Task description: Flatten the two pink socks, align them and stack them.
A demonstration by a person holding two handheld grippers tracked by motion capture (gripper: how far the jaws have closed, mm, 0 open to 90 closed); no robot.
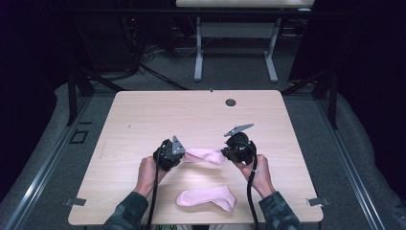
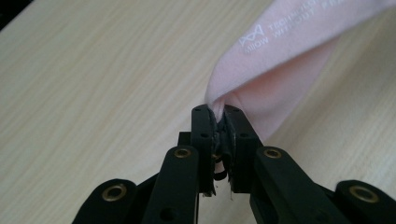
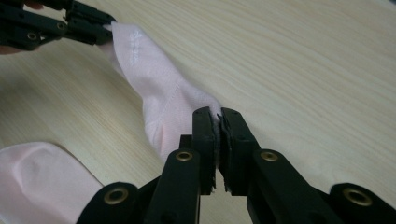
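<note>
A pink sock hangs stretched between the left tongs and the right tongs, each pinching one end, likely to lay it flat; its mate lies on the bench below them

A person's 2 hands hold the left gripper and right gripper, stretching a pink sock above a wooden table; a second sock lies nearer.
</note>
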